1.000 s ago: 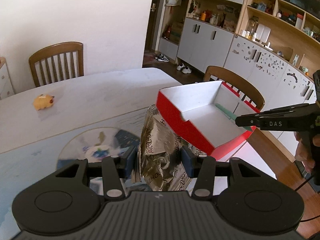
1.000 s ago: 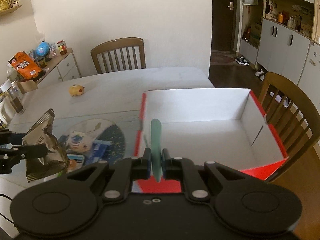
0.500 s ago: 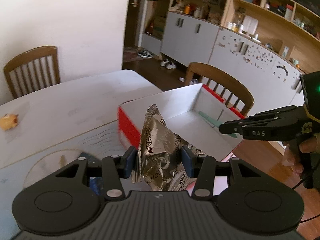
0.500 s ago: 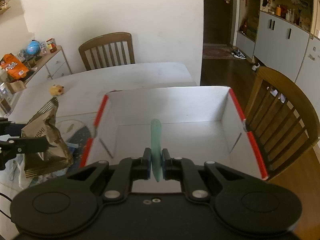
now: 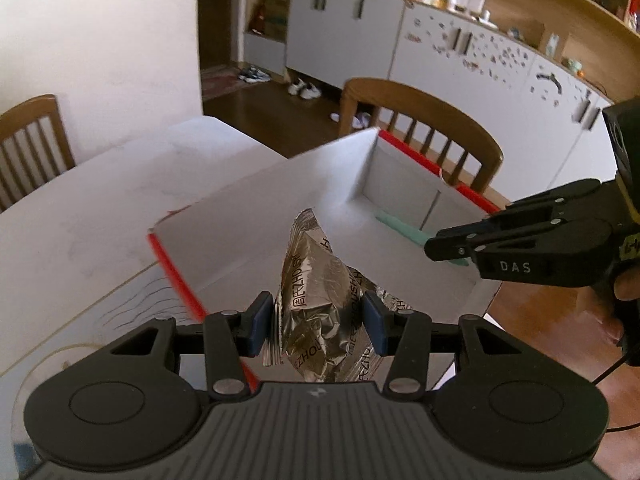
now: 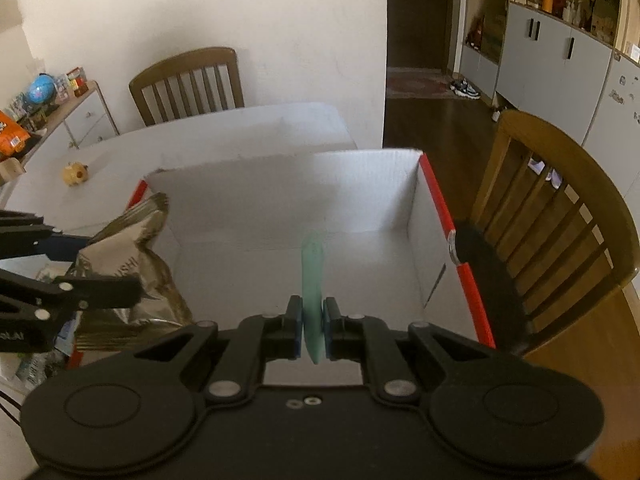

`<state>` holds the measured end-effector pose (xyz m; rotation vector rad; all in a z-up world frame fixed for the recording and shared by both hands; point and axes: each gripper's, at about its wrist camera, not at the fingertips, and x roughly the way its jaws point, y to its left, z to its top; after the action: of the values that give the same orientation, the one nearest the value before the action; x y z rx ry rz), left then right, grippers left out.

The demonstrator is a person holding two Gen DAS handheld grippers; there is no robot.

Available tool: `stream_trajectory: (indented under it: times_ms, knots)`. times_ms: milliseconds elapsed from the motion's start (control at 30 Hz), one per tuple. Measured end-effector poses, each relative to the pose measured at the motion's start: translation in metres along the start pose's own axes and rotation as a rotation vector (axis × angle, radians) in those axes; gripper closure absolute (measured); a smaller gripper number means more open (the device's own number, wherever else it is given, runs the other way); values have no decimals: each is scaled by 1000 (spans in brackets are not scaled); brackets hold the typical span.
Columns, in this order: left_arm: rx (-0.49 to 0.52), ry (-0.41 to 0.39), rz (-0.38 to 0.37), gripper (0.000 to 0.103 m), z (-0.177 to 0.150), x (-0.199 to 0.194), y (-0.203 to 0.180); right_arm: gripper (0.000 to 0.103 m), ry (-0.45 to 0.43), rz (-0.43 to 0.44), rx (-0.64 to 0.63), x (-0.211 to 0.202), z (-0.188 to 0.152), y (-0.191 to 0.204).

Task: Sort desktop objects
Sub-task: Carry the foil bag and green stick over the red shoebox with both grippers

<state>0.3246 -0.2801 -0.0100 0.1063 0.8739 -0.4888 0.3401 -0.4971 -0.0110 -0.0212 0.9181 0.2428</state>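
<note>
– Where do your two cameras look from?
– Each rides just behind my fingers, tilted down and forward, close over the red-edged white box (image 5: 404, 216).
– The left one?
– It faces the box's left wall, toward the cabinets (image 5: 472, 56).
– What do they share?
– The box interior, the white table (image 6: 224, 136), each other's gripper.

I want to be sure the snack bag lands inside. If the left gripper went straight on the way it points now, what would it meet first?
Most likely the white inside floor of the red-edged box. The left gripper, shut on the foil bag, points down into it with nothing between, though depth is hard to judge.
</note>
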Motion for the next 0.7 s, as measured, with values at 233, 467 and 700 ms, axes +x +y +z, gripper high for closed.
stream_trajectory:
  times_ms: [233, 467, 700]
  knots:
    - [61, 112, -18, 56, 9, 44, -8, 94, 64, -6, -22, 25, -3, -3]
    - [91, 211, -33, 56, 11, 75, -12, 94, 118, 2, -63, 44, -5, -4]
    - [135, 279, -37, 56, 12, 91, -22, 94, 167, 7, -70, 53, -13, -6]
